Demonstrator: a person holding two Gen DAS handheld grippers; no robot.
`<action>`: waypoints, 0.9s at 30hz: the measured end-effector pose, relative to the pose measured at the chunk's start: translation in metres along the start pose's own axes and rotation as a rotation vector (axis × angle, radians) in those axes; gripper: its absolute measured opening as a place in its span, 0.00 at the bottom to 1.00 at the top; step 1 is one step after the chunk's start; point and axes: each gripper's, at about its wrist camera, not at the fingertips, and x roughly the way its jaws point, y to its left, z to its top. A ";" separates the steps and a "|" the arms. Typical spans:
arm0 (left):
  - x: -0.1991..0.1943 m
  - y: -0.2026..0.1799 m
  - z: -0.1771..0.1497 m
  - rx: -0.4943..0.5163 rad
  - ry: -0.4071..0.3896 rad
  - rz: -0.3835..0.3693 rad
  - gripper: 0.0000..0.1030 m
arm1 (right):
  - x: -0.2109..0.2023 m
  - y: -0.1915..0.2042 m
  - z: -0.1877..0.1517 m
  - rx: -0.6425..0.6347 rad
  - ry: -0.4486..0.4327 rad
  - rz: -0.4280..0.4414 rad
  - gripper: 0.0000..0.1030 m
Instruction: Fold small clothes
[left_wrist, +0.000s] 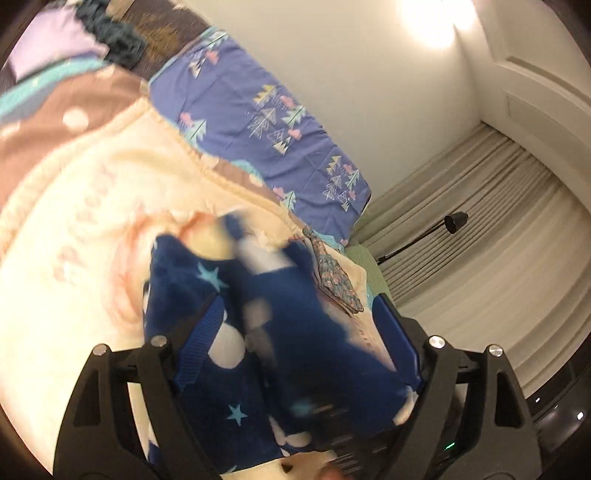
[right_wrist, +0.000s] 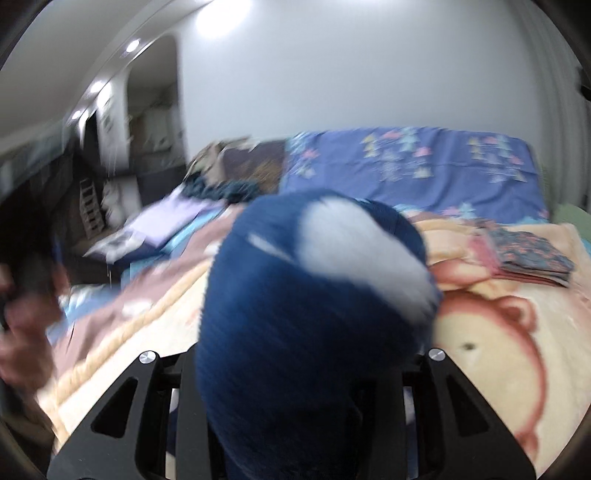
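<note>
A dark blue fleece garment with stars and white patches hangs bunched between the fingers of my left gripper, above the cream blanket. The blue fingers stand wide apart with the cloth between them. In the right wrist view the same blue garment bulges up from my right gripper and hides its fingertips; the view is blurred. Whether either gripper pinches the cloth does not show.
A folded patterned cloth pile lies on the blanket near the bed's edge, also in the right wrist view. A purple sheet covers the far side. Other clothes lie at the left. Curtains and a lamp stand beyond.
</note>
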 end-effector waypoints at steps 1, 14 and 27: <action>0.001 -0.009 0.003 0.025 0.008 0.019 0.82 | 0.008 0.009 -0.006 -0.017 0.025 0.015 0.34; 0.116 -0.017 0.019 0.131 0.341 0.084 0.81 | 0.018 0.039 -0.035 -0.082 0.102 0.253 0.70; 0.118 0.036 -0.032 0.258 0.203 0.247 0.56 | -0.044 -0.085 -0.015 0.346 0.068 0.352 0.02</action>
